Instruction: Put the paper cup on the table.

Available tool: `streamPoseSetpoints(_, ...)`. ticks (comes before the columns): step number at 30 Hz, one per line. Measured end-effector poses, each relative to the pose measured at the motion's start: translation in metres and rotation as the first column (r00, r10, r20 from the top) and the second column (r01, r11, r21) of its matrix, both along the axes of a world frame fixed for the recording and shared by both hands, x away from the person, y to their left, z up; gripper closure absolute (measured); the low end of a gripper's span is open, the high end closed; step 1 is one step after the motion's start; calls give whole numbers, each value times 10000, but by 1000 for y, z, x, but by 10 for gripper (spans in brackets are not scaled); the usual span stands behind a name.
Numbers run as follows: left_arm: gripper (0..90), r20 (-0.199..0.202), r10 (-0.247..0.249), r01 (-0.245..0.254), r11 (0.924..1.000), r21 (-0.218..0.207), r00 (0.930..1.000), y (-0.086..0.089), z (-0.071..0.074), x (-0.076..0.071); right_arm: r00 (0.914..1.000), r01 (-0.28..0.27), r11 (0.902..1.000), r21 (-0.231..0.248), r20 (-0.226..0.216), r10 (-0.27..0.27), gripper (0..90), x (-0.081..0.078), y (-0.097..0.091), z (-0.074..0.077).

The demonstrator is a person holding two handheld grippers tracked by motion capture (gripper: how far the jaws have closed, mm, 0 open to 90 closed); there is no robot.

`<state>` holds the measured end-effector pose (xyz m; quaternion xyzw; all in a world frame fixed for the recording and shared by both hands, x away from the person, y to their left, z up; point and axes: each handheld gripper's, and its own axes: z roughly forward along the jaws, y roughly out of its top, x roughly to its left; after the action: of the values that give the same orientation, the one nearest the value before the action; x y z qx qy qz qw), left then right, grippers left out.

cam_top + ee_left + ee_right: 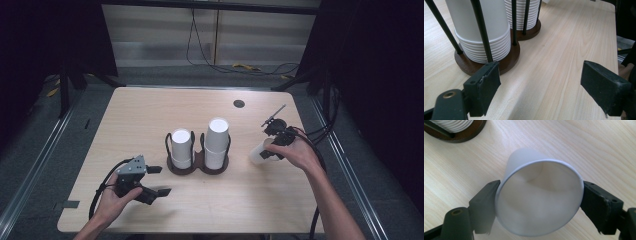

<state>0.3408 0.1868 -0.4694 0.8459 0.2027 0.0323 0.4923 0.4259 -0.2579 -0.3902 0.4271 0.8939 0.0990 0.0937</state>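
Left gripper point(152, 181), near left of the table point(150, 107): jaws apart, nothing between them, pointing toward the cup holder point(197, 165). Right gripper point(267, 151), farther right: jaws stand on either side of a white paper cup point(539, 195), touching its rim; firmness of grip cannot be told. The cup's long axis points away from the gripper, toward the holder on its left. No legible markings.

Bare table point(150, 112) lies open all around; only the cup holder point(197, 165) blocks its centre.

Overhead camera; gripper cameras close; all share the table point(150, 110).
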Motion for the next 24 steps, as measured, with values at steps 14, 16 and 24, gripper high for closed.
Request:
streamPoseSetpoints(14, 158, 17, -23, 23, 10000, 38, 10000, 2, -1, 0, 9995, 129, 9999, -69, 306, -127, 196, 14, 15, -7)
streamPoseSetpoints(16, 158, 3, 7, -7, 10000, 16, 10000, 1, -1, 0, 9991, 192, 9998, -9, 366, -192, 194, 15, 18, -8)
streamPoseSetpoints(24, 158, 8, 12, -12, 10000, 30, 10000, 2, -2, 0, 9986, 149, 9998, 144, 503, -156, 176, 13, 22, -14)
